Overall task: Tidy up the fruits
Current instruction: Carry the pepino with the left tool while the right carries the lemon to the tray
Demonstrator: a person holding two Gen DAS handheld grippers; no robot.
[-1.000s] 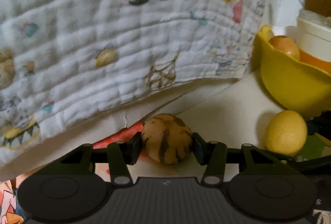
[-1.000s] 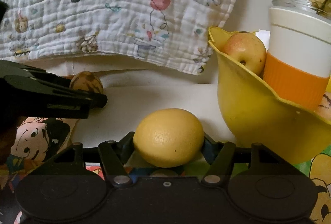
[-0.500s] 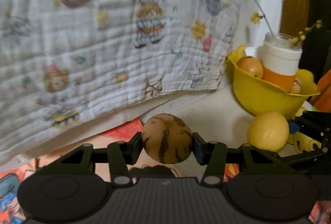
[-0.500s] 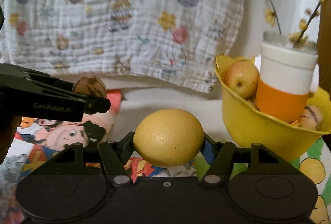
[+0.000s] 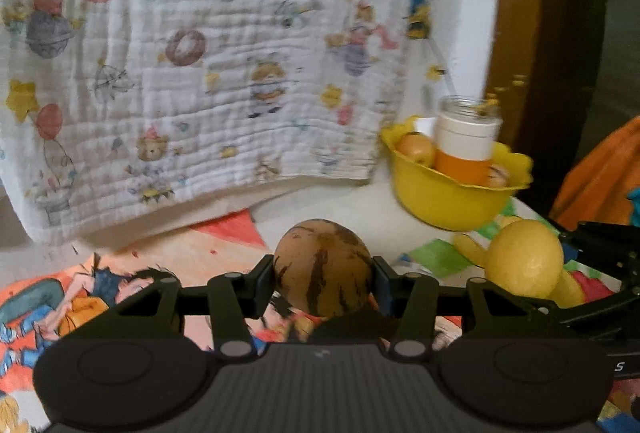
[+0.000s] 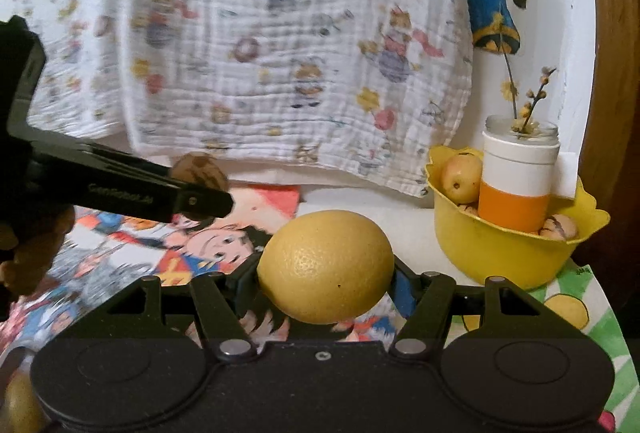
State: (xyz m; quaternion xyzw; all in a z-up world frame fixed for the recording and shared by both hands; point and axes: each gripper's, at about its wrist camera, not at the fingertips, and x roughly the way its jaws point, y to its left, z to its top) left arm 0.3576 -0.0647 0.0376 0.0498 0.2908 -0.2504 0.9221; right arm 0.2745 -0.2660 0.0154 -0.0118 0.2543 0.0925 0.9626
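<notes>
While your left gripper clamps the brown striped fruit, your right gripper grips the lemon near the yellow bowl.

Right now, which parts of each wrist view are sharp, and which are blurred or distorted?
Left wrist view: the striped brown fruit between the fingers is sharp; the yellow bowl and white-and-orange jar are motion-smeared. Right wrist view: the lemon is crisp, the printed cloth smears leftward. Both views have black fisheye corners.
</notes>
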